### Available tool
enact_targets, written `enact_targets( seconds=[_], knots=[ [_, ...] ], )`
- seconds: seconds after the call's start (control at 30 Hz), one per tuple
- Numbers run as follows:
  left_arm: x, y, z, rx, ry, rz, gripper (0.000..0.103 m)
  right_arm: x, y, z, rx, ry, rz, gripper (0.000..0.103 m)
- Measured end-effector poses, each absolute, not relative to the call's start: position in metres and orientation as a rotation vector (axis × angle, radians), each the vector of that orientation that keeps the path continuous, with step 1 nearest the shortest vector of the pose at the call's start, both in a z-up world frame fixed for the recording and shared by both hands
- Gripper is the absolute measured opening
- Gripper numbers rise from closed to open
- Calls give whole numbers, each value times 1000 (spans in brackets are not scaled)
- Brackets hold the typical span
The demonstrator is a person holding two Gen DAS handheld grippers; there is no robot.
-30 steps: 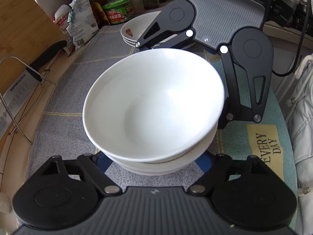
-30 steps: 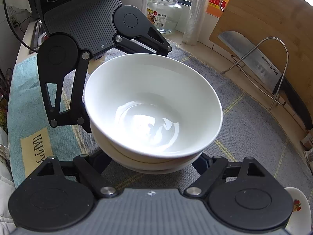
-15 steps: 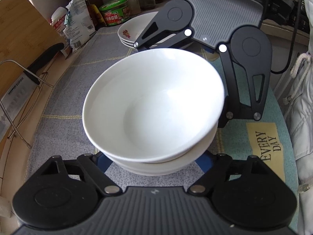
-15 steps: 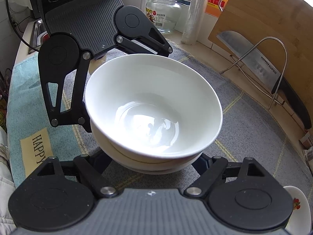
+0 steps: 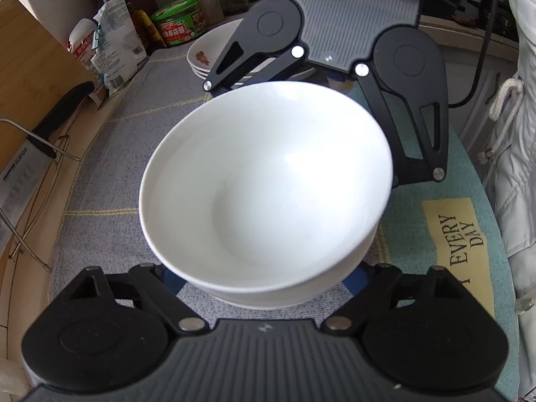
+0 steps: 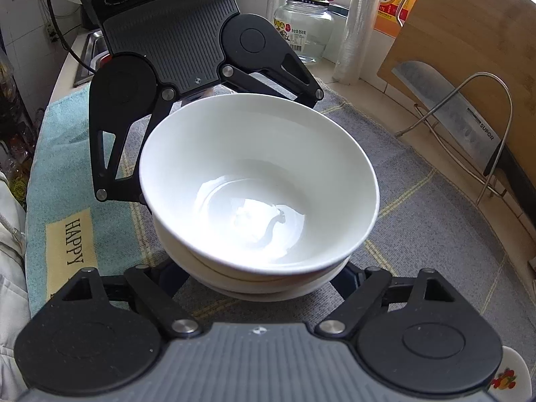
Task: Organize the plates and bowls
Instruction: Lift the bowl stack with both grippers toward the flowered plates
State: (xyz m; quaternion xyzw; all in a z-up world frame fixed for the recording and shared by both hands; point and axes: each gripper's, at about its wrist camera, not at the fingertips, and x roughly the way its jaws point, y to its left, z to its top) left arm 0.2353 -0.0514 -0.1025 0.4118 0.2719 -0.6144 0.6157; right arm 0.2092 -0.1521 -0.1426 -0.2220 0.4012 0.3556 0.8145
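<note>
Two white bowls [image 5: 268, 181] sit nested mid-frame on the desk [image 5: 110, 154], apparently just stacked to tidy them. Left gripper [image 5: 264, 278] at the lower edge and right gripper [image 6: 261, 281] straddle the stack from opposite sides; both jaws have just been opening. Fingertips are hidden beneath the bowls, so contact is unclear. Flowered plates [image 5: 214, 53] wait upper left.

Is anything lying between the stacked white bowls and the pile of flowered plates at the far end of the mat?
Only the right hand-held gripper, which sits on the far side of the stacked white bowls, between them and the flowered plates. The mat on that side shows nothing else in the way.
</note>
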Motion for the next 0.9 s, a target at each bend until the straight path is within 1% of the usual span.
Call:
enact_targets(
  seconds=[0.23,0.53,0.9],
  knots=[
    [232,-49,-99,942,633,-1435,89,210,-151,-142,-467,880,764,90],
    [229,-56,-83,954,610,-1429,89,204,-156,-122,-493,869,752,90],
    [217,-96,-58,966,589,-1410,89,189,-194,-92,-518,858,740,90]
  ],
)
